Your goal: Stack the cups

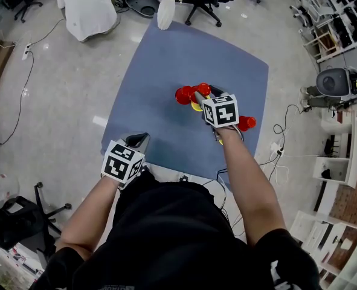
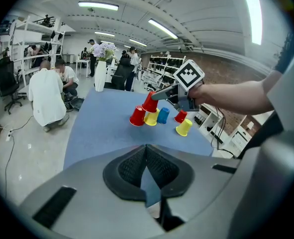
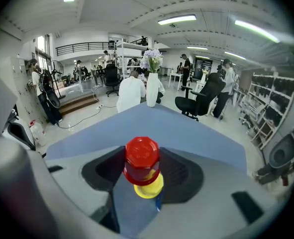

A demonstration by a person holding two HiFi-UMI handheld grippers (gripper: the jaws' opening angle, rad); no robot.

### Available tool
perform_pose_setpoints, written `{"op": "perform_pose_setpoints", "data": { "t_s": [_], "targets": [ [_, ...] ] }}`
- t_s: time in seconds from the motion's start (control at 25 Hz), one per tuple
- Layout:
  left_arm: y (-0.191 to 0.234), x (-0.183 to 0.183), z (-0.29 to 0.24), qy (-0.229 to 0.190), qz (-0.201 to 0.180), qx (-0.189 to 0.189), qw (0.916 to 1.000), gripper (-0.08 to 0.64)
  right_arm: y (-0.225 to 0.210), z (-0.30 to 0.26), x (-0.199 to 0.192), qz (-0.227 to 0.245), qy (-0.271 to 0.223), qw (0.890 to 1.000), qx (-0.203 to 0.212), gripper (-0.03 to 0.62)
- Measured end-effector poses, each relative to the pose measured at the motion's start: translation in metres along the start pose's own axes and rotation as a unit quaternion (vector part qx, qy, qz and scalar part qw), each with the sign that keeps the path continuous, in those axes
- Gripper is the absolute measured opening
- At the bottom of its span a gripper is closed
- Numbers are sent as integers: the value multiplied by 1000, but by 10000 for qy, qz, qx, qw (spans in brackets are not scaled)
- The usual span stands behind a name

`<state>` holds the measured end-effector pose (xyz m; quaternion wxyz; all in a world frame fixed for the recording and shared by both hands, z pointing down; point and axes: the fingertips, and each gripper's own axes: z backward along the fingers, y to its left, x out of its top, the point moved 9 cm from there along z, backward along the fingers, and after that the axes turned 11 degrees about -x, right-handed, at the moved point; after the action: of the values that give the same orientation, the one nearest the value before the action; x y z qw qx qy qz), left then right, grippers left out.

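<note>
Right claw (image 3: 143,169) is gripping red cup (image 3: 142,158), which is sitting upside down between the wide-spread jaws. The cup is hanging off the worktop (image 1: 166,65) directly above yellow cup (image 3: 149,188), mid-worktop toward the right edge. Can't tell if they're touching. Blue cup (image 2: 162,115) is standing just beside the yellow. Left claw (image 2: 147,171) is sitting closed and empty over the near edge.

Overhead, low views; shared red cup (image 3: 142,159)
</note>
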<state>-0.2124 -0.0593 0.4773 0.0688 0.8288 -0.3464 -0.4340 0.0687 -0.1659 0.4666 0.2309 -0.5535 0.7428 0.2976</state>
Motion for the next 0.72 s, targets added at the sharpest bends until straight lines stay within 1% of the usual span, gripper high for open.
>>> {"op": "perform_pose_setpoints", "data": {
  "t_s": [0.24, 0.4, 0.6, 0.72],
  "targets": [
    [1, -3, 1, 16, 31, 3, 10000, 5, 2, 0, 0, 90, 65, 9999, 52, 224],
    [0, -3, 1, 21, 16, 2, 10000, 5, 3, 3, -2, 144, 45, 9999, 15, 233],
    [-3, 0, 0, -14, -39, 17, 10000, 5, 2, 19, -1, 180, -150, 9997, -19, 233],
    [-5, 3, -2, -28, -99, -1, 9999, 5, 2, 33, -1, 120, -306, 9995, 39, 233]
  ]
}}
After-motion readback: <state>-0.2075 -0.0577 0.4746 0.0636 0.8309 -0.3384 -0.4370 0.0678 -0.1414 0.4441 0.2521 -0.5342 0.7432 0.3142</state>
